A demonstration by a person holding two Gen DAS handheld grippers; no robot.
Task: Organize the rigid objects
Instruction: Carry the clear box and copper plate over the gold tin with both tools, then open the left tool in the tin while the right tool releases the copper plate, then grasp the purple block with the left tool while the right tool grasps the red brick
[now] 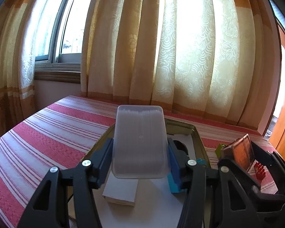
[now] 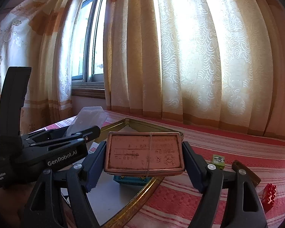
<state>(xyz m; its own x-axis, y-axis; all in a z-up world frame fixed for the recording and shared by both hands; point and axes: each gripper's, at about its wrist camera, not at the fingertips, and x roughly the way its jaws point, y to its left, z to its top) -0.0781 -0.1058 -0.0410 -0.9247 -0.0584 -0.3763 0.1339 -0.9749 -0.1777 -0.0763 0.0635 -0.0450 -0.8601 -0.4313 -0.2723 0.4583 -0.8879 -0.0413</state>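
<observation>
My left gripper [image 1: 140, 152] is shut on a translucent plastic box [image 1: 140, 133], its blue pads pressing both long sides, and holds it above a gold-rimmed metal tray [image 1: 180, 122]. My right gripper [image 2: 144, 153] is shut on a copper-coloured tin [image 2: 144, 148] with a rubber band round it, held over the tray's right rim [image 2: 138, 199]. In the right wrist view the left gripper [image 2: 89, 131] and its plastic box [image 2: 89, 118] are at the left. In the left wrist view the tin [image 1: 241, 151] shows at the right.
Inside the tray lie a white box [image 1: 121, 191] and a teal box [image 2: 131, 180]. On the red-striped cloth [image 2: 209, 199] to the right sit a green cube [image 2: 218, 160], a red toy brick [image 2: 269, 192] and a brown object [image 2: 247, 172]. Curtains hang close behind.
</observation>
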